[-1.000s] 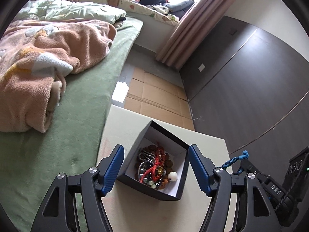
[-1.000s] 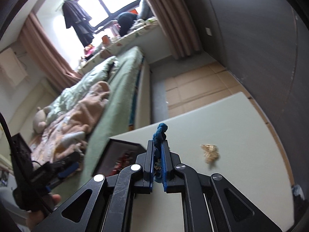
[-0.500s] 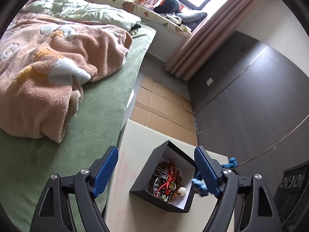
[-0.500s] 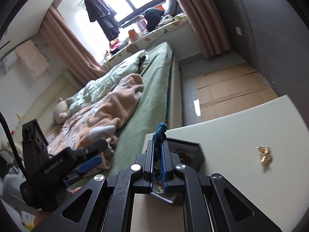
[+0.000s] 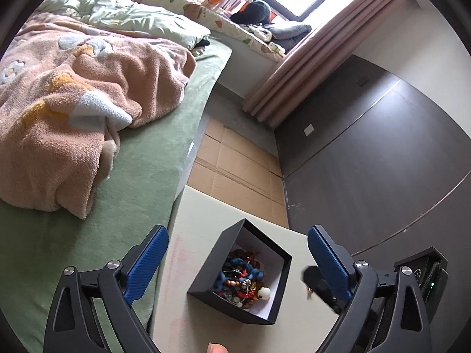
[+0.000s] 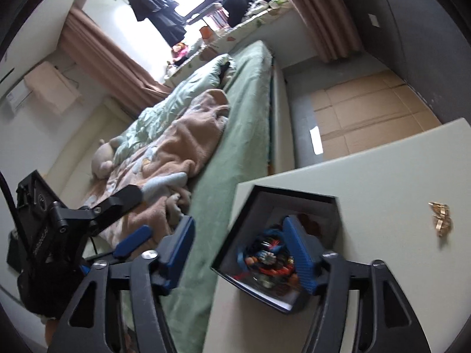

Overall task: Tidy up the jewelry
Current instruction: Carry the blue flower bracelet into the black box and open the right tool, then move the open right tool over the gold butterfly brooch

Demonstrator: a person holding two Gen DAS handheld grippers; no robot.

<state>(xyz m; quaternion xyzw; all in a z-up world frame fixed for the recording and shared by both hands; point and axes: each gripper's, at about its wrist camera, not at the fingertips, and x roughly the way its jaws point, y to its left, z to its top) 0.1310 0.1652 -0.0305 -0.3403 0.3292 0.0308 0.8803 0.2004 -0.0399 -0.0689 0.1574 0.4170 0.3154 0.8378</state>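
Note:
A black box (image 5: pixel 281 288) with a white lining stands on the pale table (image 5: pixel 200 220). It holds a heap of beaded jewelry (image 5: pixel 244 286) with a blue braided cord (image 5: pixel 226 273) lying on top. My left gripper (image 5: pixel 238 232) hangs just before the box, jaws opening wide, pads clear of its walls. My right gripper (image 6: pixel 239 226) hovers over the box (image 6: pixel 294 192), jaws opening, nothing pressed between its pads; the blue cord (image 6: pixel 265 236) lies below in the box. A small gold piece (image 6: pixel 440 219) lies alone on the table to the right.
A bed with a green sheet (image 5: pixel 88 235) and a peach blanket (image 5: pixel 73 117) runs along the table's left edge. Cardboard sheets (image 5: pixel 235 170) cover the floor beyond the table, with a dark wall (image 5: pixel 368 161) to the right. A fingertip (image 5: pixel 216 348) shows at the bottom edge.
My right gripper went from shut on the blue cord to open, and the cord now lies in the box. My left gripper's jaws widened and it drew back from the box.

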